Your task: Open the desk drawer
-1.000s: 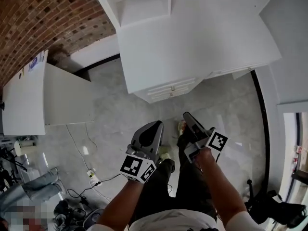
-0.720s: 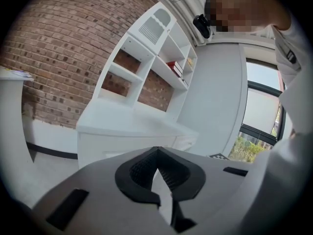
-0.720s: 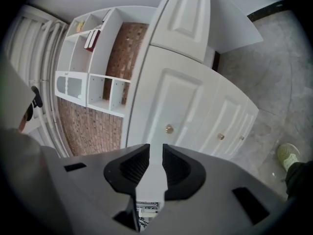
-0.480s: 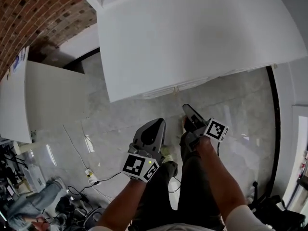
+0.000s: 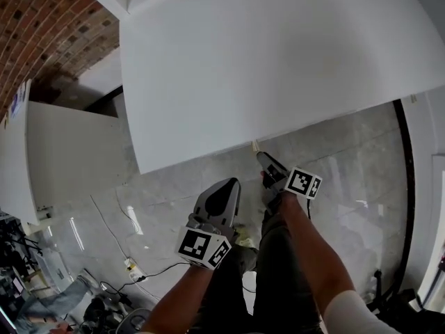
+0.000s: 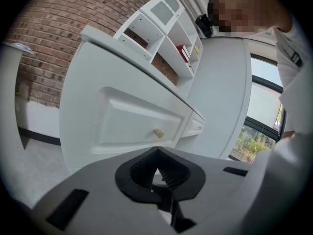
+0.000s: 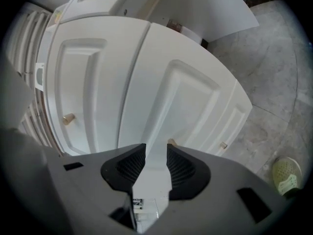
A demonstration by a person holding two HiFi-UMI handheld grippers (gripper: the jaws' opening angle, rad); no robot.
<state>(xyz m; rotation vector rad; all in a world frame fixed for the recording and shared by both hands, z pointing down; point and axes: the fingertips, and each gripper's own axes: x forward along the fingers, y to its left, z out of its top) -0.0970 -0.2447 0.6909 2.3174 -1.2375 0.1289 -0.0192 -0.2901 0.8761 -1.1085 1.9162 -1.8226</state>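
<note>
A: Desk drawer (image 7: pixel 188 99) first. Where is it now?

B: Shut, flush in the white desk (image 5: pixel 278 68), straight ahead of the right gripper (image 7: pixel 156 148). Its small knob (image 7: pixel 171 142) peeks out just past the tip of one jaw, not yet between the two.

A: What has changed in the last second?

B: Two things. In the head view the desk top has swelled to fill most of the picture. The right gripper's tip now sits at its front edge, so the person has come down and in toward the drawer fronts, which that view hides beneath the top. Also, the right gripper's jaws have just been opening. They stand apart, and only the white drawer face shows through the gap.

A: And the left gripper (image 6: pixel 157 150)?

B: Its jaws are pressed tip to tip with nothing in them. It sits farther back from the desk edge, facing a panelled front (image 6: pixel 132 124) with its own knob (image 6: pixel 158 132). I cannot tell whether that is the same drawer.

A: So what does that mean for the job?

B: I judge this to be the approach, with no pull begun. The spread jaws suggest the right gripper will take the knob. It needs a slight sideways shift so the knob falls between the pads before it closes.
</note>
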